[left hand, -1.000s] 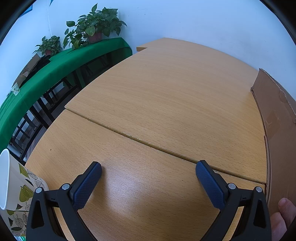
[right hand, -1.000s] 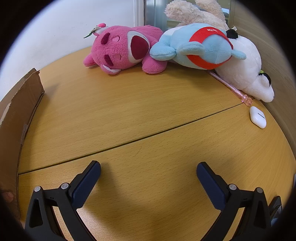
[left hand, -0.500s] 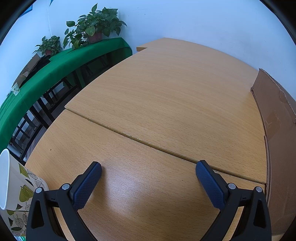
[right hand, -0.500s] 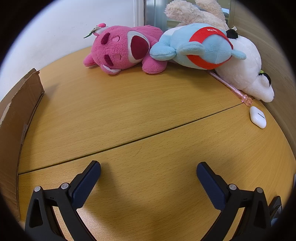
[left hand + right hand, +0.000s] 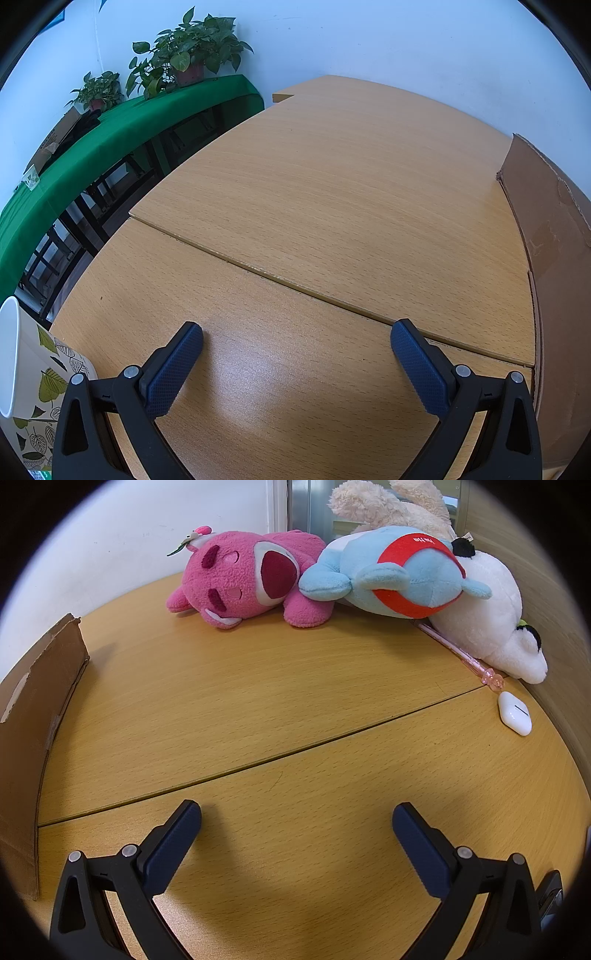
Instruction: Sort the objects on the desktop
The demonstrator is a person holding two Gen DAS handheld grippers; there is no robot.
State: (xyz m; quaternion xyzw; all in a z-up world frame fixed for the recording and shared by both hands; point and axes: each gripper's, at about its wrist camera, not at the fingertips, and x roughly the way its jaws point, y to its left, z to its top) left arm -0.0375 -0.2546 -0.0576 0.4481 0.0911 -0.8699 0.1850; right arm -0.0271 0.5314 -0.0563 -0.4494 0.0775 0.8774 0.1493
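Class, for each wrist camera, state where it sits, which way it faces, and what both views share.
Left wrist: on the left tongs, facing bare wooden desk toward green-clothed table; open tongs show.
Right wrist: on the right tongs, facing pink plush toy; open tongs show.
Shared: brown cardboard box, desk.

Left tool (image 5: 295, 338): both fingers are spread wide, the blue textured pads (image 5: 173, 369) face inward across an unoccupied gap, and the tool sits low over the worktop (image 5: 332, 192), angled slightly downward. Right tool (image 5: 296, 819): same condition, fingers wide apart with nothing between the pads (image 5: 419, 849), held low and level with black finger arms at the bottom edge of the view.
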